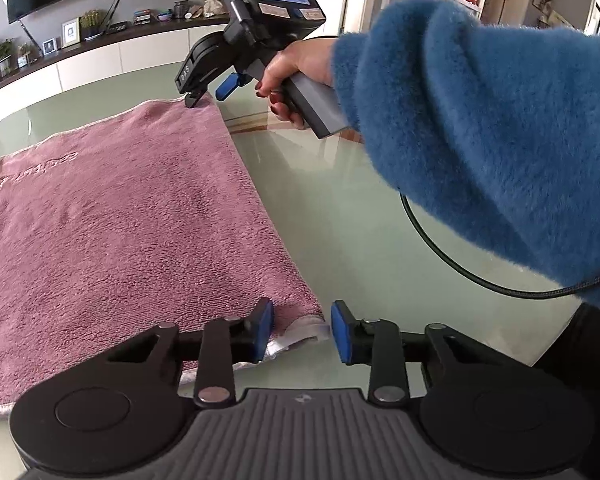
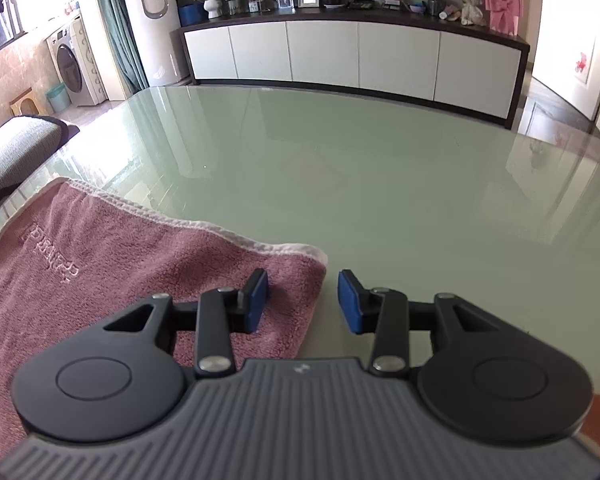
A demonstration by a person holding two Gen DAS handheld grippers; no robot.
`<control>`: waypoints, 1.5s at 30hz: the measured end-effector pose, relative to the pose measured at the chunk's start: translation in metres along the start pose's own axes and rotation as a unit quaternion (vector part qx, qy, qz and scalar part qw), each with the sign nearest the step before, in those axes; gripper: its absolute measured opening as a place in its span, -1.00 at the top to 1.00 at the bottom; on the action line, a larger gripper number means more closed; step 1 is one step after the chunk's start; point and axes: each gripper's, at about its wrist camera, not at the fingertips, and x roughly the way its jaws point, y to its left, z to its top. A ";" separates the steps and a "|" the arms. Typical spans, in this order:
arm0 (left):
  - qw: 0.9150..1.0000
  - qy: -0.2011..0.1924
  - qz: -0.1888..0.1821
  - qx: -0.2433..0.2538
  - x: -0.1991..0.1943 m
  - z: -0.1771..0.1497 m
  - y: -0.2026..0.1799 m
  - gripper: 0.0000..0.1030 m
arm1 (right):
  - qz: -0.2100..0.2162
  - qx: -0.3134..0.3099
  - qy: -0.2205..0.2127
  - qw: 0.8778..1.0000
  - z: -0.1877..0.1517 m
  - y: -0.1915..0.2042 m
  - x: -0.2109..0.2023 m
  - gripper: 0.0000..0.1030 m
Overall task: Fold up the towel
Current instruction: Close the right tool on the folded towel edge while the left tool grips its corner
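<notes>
Left tongs (image 1: 302, 330) stand open astride the near corner of a pink towel (image 1: 112, 236); right tongs (image 2: 303, 300) stand open at its far corner. The towel lies flat on a glass-topped counter (image 2: 380, 180), a blue sleeve (image 1: 492, 140) reaching across.

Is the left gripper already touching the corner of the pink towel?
Cannot tell. In the left wrist view the left gripper straddles the pink towel corner with open jaws; one pad overlaps the cloth, but neither contact nor a gap shows plainly.
</notes>
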 end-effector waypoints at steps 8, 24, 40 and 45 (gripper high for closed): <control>1.000 0.004 0.013 0.007 0.001 0.007 -0.006 0.57 | 0.004 -0.003 -0.008 1.000 -0.004 0.005 -0.001 0.69; 1.000 0.018 -0.017 -0.003 -0.002 0.014 -0.013 0.73 | -0.006 0.005 -0.013 1.000 -0.013 -0.011 -0.018 0.85; 0.997 0.028 -0.054 0.036 0.000 0.022 -0.057 0.74 | -0.037 0.016 -0.005 0.999 -0.038 -0.053 -0.053 0.85; 0.997 0.030 -0.061 0.046 0.004 0.026 -0.070 0.74 | -0.044 0.018 -0.005 0.999 -0.045 -0.064 -0.060 0.85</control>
